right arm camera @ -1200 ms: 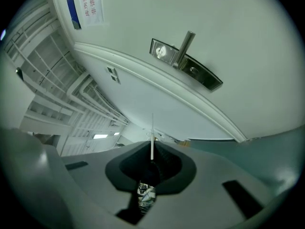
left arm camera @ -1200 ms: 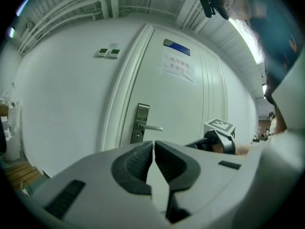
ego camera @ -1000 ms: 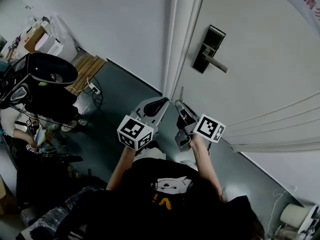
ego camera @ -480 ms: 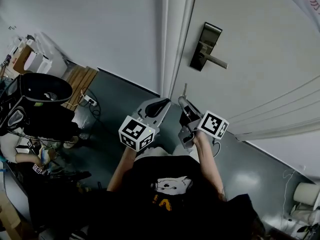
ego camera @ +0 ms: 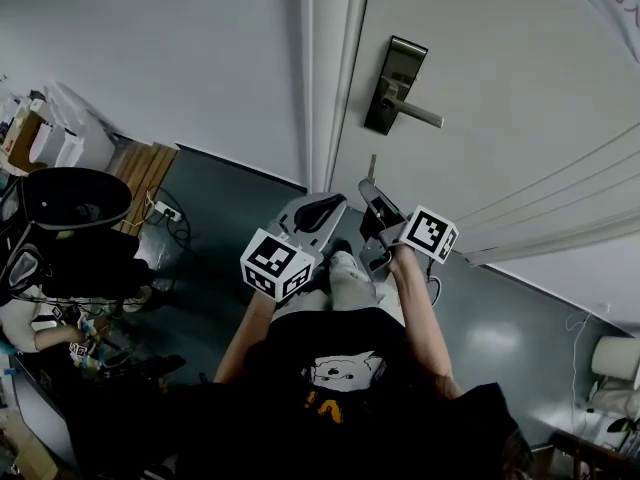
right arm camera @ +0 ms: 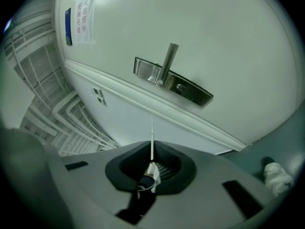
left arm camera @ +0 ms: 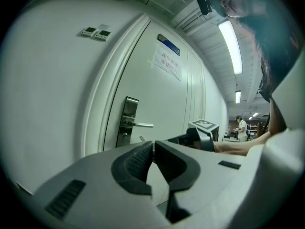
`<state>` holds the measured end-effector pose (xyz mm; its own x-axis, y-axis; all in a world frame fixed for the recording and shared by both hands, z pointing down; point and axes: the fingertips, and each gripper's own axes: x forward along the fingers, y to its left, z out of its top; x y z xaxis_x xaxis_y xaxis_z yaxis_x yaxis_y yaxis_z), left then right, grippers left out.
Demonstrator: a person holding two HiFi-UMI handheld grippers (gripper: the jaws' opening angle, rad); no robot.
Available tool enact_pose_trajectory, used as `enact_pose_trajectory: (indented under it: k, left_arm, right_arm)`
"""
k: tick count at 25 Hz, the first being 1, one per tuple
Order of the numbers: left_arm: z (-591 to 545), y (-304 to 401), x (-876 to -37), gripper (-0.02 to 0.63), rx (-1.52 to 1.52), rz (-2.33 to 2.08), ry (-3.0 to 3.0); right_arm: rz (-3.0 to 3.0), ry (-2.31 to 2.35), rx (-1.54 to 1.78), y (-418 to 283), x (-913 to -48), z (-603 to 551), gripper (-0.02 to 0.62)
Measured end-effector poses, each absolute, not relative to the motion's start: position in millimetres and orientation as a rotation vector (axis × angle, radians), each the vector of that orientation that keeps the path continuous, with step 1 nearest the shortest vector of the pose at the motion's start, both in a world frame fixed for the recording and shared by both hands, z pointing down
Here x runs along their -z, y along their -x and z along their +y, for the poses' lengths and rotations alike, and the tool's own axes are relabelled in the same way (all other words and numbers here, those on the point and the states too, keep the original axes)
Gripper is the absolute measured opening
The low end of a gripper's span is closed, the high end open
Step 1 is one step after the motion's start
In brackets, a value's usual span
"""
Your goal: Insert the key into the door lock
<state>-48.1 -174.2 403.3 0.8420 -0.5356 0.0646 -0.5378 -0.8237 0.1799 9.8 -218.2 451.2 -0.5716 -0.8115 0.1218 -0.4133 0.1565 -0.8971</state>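
A person stands facing a pale door (ego camera: 500, 88), a gripper in each hand. The right gripper (right arm camera: 151, 152) has its jaws pressed together on the head of a key (right arm camera: 152, 133), whose thin blade stands out past the jaw tips towards the door. In the head view, the key (ego camera: 371, 166) is held up below the dark lock plate (ego camera: 395, 83) and its lever handle (ego camera: 417, 116), near them but not touching. Seen from the right gripper view, the lock plate (right arm camera: 183, 87) and the handle (right arm camera: 167, 61) lie beyond the blade's tip, with a gap between. The left gripper (left arm camera: 153, 145) is closed with nothing between its jaws. It is held just beside the right gripper (ego camera: 368, 190), pointing at the door frame (ego camera: 335, 78). A printed notice (right arm camera: 83, 11) is fixed to the door. A black chair (ego camera: 75, 203) stands on the grey floor (ego camera: 235, 203) to the person's left.
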Motion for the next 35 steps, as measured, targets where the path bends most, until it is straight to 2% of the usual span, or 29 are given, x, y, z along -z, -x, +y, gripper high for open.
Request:
enact_pose_trajectory:
  k: [12, 35]
  left_arm:
    - [-211, 32, -412, 0.02, -0.083, -0.807, -2.848]
    - [-246, 7, -417, 0.02, -0.094, -0.787, -2.889]
  right_arm:
    - [1.959, 1.164, 1.409, -41, -468, -272, 0.021]
    - [1.806, 0.978, 1.483, -56, -489, -329, 0.021]
